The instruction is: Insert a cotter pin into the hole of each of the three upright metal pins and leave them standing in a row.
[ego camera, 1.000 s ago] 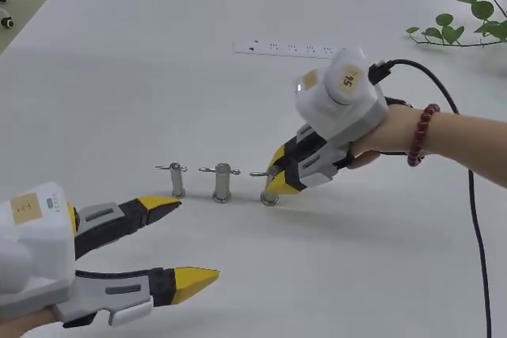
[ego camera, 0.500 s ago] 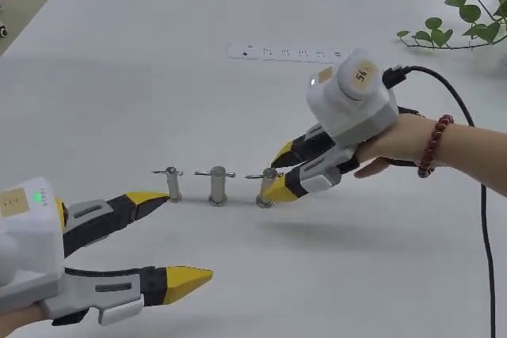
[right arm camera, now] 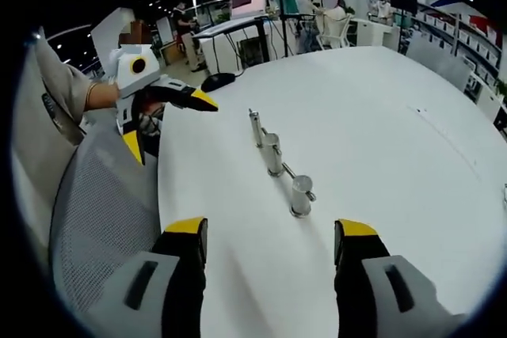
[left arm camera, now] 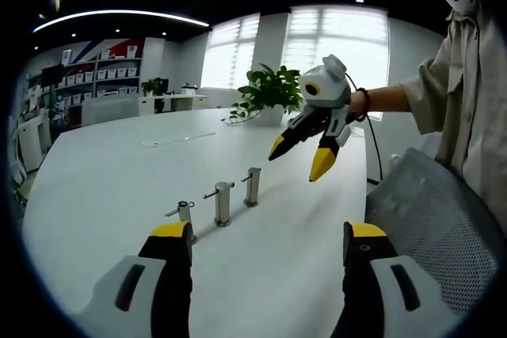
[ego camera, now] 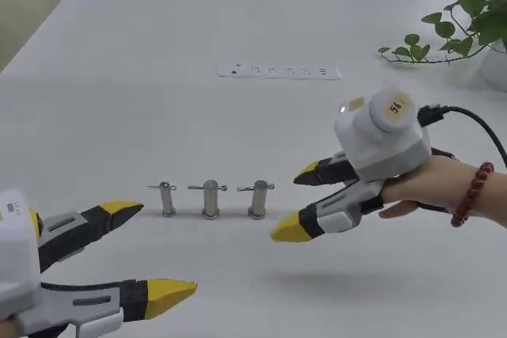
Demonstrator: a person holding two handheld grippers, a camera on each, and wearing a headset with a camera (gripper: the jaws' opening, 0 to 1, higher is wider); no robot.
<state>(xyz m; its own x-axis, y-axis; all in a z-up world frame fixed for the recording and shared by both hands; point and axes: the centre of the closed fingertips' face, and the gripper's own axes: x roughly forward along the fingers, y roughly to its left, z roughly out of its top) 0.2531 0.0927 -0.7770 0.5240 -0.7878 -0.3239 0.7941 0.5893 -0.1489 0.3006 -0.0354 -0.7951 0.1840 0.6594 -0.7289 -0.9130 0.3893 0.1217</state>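
Three pins point(ego camera: 210, 199) stood cottered in a row. Left gripper point(ego camera: 168, 247), right gripper point(ego camera: 287, 207): jaws spread, empty. Best move looked like lifting clear, no nudges.

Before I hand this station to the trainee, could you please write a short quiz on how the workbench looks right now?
1. True or false: the left tongs and the right tongs are both open and hold nothing.
2. How many of the upright metal pins carry a cotter pin? A: one. B: two. C: three.
3. Fill in: beyond the row, a white ___ lies flat on the table.

Key
1. True: both are open and clear of the row.
2. C.
3. power strip.
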